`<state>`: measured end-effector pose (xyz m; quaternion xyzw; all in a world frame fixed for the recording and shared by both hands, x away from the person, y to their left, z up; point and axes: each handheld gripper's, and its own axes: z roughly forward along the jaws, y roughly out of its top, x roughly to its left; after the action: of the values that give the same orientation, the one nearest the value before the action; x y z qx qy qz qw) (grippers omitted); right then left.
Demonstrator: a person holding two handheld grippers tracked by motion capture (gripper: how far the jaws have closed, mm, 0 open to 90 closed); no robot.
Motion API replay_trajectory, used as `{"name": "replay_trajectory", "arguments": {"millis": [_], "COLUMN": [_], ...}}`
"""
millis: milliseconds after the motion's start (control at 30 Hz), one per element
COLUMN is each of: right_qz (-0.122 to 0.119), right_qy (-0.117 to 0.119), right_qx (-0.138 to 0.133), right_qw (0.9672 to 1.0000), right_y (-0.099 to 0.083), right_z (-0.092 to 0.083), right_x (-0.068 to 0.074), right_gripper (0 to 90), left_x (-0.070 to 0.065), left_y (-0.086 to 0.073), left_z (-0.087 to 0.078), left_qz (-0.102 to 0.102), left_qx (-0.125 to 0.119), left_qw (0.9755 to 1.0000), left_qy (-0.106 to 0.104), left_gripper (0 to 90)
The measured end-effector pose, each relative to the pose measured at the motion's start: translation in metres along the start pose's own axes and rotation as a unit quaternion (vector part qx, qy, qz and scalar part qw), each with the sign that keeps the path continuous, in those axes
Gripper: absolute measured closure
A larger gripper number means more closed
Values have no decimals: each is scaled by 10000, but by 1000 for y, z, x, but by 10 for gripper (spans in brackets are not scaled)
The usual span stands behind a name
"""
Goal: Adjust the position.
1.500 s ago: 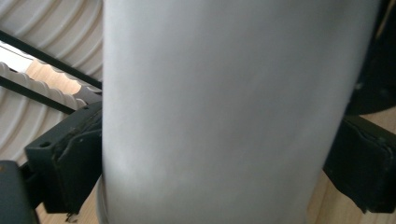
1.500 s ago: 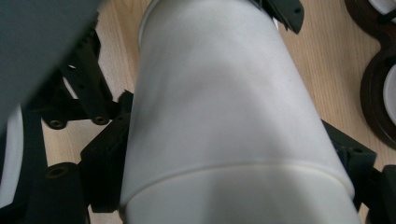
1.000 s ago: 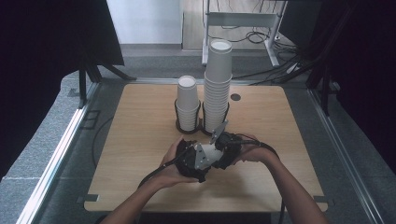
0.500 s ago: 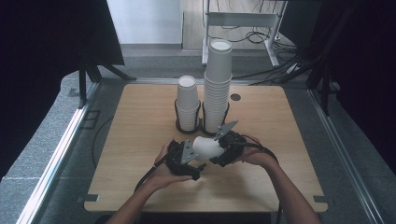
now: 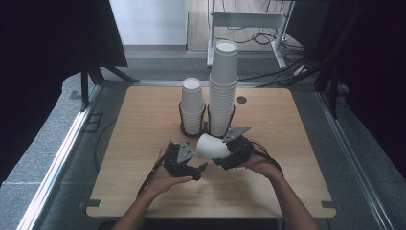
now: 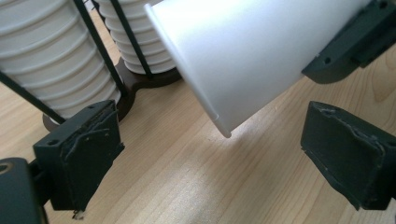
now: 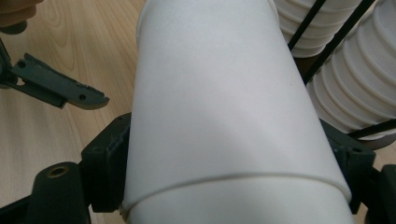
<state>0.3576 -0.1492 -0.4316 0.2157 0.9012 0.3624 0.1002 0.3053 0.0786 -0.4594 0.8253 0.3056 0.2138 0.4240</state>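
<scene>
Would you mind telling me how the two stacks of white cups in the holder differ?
The right cup stack stands clearly taller than the left cup stack. It also shows many more nested rims than the left one. Both are white, upright, and held side by side in the dark wire holder.

Both forearms enter from the bottom, converging mid-table; left gripper [image 5: 197, 168] in left hand [image 5: 165, 175], jaws spread wide, nothing between them; right gripper [image 5: 221, 160] in right hand [image 5: 261, 165], jaws clamped, angled toward the left one.
</scene>
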Motion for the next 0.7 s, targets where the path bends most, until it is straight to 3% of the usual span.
{"name": "replay_trajectory", "arguments": {"millis": [100,333,700], "right_qz": [112,415,780], "right_qy": [-84,-278,-377], "right_qx": [-213,-686,-1341], "right_qw": [9997,9964,9872], "right_y": [-3,-12,-34], "right_z": [-1,-1,0], "right_x": [3,8,20], "right_gripper": [197,197,197], "left_x": [2,2,1], "left_y": [-1,-1,-5], "left_z": [-1,-2,-1], "left_qz": [-145,-216,-303], "left_qx": [-53,-77,-34], "left_qw": [9999,9997,9995], "left_qy": [-11,26,-68], "left_gripper": [57,62,65]}}
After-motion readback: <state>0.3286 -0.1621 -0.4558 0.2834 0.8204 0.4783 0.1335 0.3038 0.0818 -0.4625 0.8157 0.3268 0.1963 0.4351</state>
